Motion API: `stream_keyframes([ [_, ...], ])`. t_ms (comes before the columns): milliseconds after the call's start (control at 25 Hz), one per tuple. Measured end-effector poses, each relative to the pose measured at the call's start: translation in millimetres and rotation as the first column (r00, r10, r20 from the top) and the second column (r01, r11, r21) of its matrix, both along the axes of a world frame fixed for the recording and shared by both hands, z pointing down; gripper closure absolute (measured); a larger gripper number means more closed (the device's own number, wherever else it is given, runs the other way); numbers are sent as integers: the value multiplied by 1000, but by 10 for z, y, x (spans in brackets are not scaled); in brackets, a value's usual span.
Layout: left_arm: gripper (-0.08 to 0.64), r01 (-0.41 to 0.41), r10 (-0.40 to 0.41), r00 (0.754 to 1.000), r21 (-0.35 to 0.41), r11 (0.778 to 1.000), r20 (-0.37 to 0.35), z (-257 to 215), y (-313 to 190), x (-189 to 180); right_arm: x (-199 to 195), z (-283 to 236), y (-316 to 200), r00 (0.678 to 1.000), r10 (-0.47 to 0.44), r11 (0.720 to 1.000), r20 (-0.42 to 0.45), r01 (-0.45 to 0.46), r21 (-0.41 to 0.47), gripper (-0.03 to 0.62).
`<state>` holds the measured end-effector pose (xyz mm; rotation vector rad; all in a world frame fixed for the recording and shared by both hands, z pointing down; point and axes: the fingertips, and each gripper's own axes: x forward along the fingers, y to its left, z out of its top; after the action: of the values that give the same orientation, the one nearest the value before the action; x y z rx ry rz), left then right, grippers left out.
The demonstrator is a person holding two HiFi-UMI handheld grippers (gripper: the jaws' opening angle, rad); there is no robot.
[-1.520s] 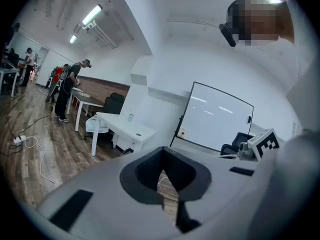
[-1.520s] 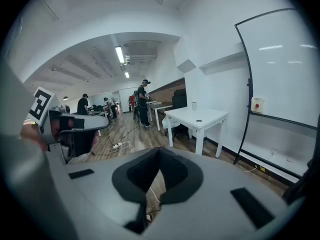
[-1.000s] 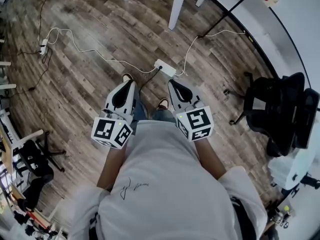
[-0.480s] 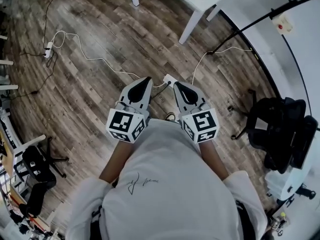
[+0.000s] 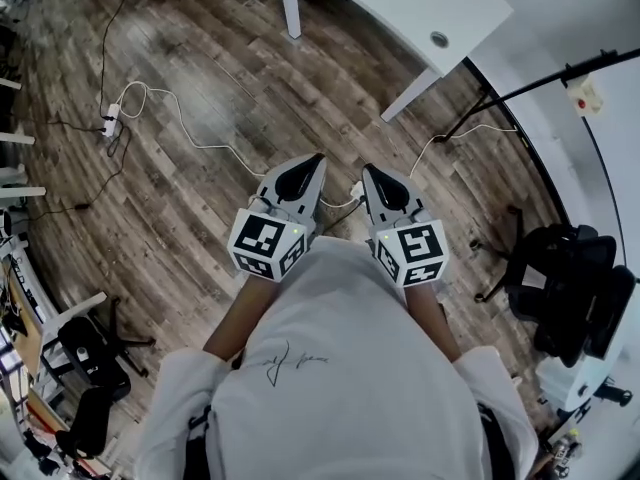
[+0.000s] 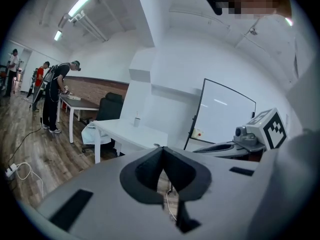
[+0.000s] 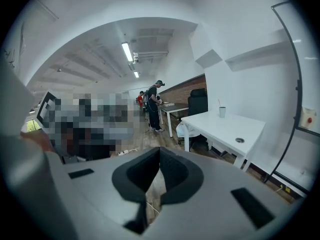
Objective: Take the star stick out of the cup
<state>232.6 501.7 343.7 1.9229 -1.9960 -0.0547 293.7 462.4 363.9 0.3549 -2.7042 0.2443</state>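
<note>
A small pale cup with a thin stick rising from it stands on the far end of a white table; the star is too small to make out. The left gripper view shows the same cup far ahead. In the head view the table top shows at the upper edge, but no cup. My left gripper and right gripper are held side by side in front of the person's body over the wooden floor. Both are shut and empty, well short of the table.
A power strip and white cables lie on the floor to the left. A black office chair stands at the right near a stand's legs. A whiteboard is beside the table. People stand at a farther desk.
The person has walked forward across the floor: the white table has come further into the head view. Both grippers stayed shut and side by side.
</note>
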Motion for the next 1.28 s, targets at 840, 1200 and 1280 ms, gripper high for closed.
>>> stream_keyframes([
  [840, 557, -140, 138, 989, -50, 989, -46, 255, -176, -656, -960, 67, -233, 998, 57, 998, -7, -57, -14, 584],
  [1200, 557, -139, 134, 989, -77, 987, -69, 344, -813, -1078, -1492, 151, -750, 998, -3, 998, -59, 7, 63, 584],
  [1280, 557, -132, 125, 989, -85, 988, -82, 373, -1001, -1180, -1622, 158, -915, 997, -16, 995, -77, 24, 98, 584],
])
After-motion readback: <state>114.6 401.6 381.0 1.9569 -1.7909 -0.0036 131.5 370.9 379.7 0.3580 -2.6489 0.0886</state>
